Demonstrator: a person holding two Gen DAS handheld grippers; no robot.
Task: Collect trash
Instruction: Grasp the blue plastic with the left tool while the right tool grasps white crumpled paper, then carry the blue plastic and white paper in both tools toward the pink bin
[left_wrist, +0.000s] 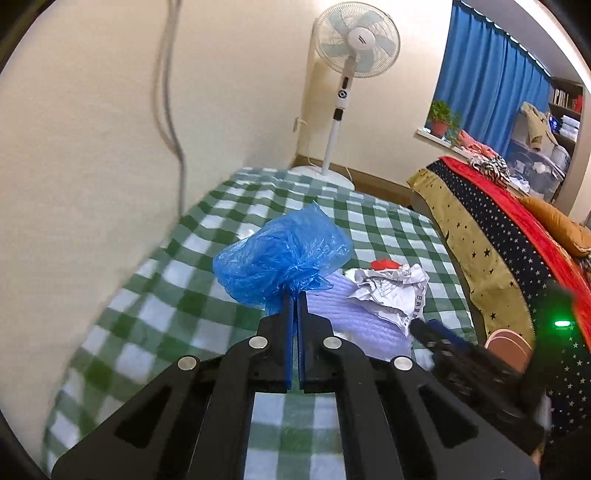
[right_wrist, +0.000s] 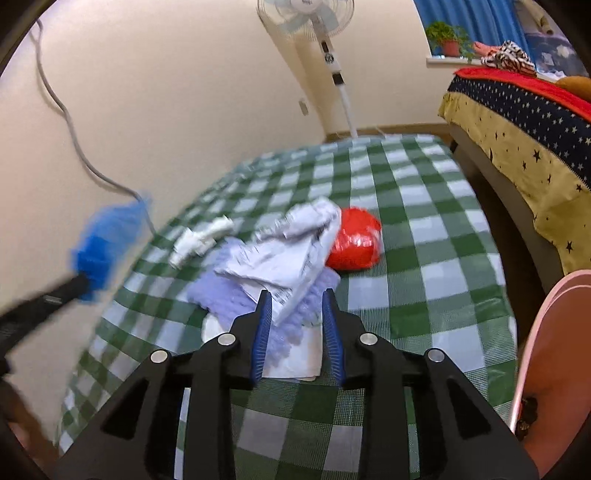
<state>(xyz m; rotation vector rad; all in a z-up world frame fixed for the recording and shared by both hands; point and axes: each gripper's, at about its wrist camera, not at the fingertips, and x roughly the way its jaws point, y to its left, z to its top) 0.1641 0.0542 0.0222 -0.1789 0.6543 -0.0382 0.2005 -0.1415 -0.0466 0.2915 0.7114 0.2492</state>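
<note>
My left gripper (left_wrist: 295, 299) is shut on the gathered neck of a crumpled blue plastic bag (left_wrist: 280, 254), which hangs above the green checked table cover (left_wrist: 177, 295). In the right wrist view that bag (right_wrist: 107, 243) is a blur at the left. My right gripper (right_wrist: 296, 299) stands open over a pile. A corner of crumpled printed paper (right_wrist: 288, 247) and a lavender cloth (right_wrist: 221, 295) lie between its fingers without being pinched. A red plastic ball (right_wrist: 356, 240) sits behind the paper. A small white scrap (right_wrist: 201, 240) lies to the left of the paper.
A cream wall with a grey cable (left_wrist: 170, 92) runs along the left. A standing fan (left_wrist: 354, 40) is behind the table. A bed with a star-print blanket (left_wrist: 498, 251) is on the right. A pink bin rim (right_wrist: 546, 332) is at the near right.
</note>
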